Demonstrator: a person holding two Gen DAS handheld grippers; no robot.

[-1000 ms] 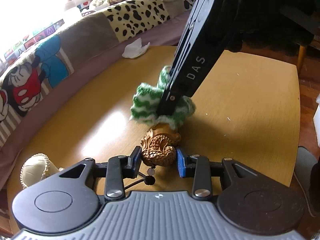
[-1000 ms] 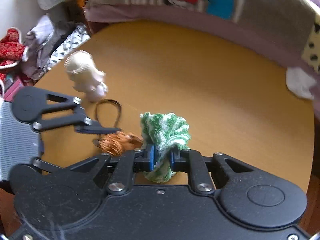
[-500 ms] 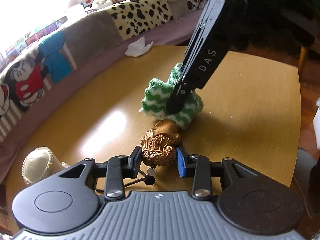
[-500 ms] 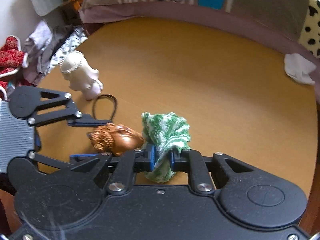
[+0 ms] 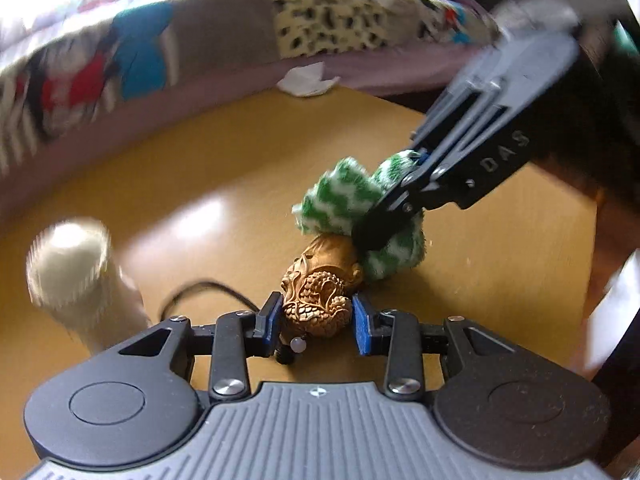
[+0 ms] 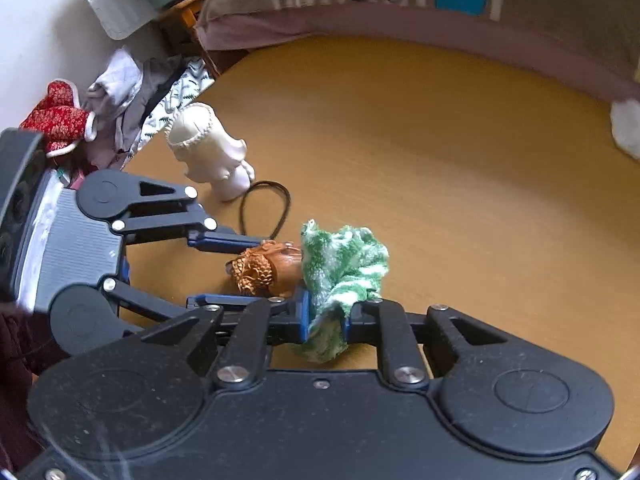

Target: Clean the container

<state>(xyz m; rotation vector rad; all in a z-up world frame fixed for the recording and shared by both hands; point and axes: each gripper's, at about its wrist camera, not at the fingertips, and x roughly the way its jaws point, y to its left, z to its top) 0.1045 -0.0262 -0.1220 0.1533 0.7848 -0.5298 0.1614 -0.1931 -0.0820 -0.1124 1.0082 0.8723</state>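
A small carved brown container (image 5: 320, 296) with scale patterns is clamped between the blue pads of my left gripper (image 5: 316, 318), just above the wooden table (image 5: 224, 184). From the right wrist view the same container (image 6: 264, 270) lies sideways in the left gripper (image 6: 236, 268). My right gripper (image 6: 326, 318) is shut on a green-and-white cloth (image 6: 344, 264), whose bunched end presses against the container's smooth end. The left wrist view shows that cloth (image 5: 348, 204) and the right gripper (image 5: 384, 232) coming in from the upper right.
A cream figurine (image 6: 208, 148) stands on the table near a black cord loop (image 6: 266, 206). A crumpled white tissue (image 5: 306, 80) lies at the far table edge, by a patchwork-covered sofa (image 5: 160, 40). Clothes (image 6: 120, 92) are piled beyond the table's corner.
The left gripper rolled and shifted with the container, so the cloth and right gripper now sit further right in its view. The container's carved side now faces the right wrist camera.
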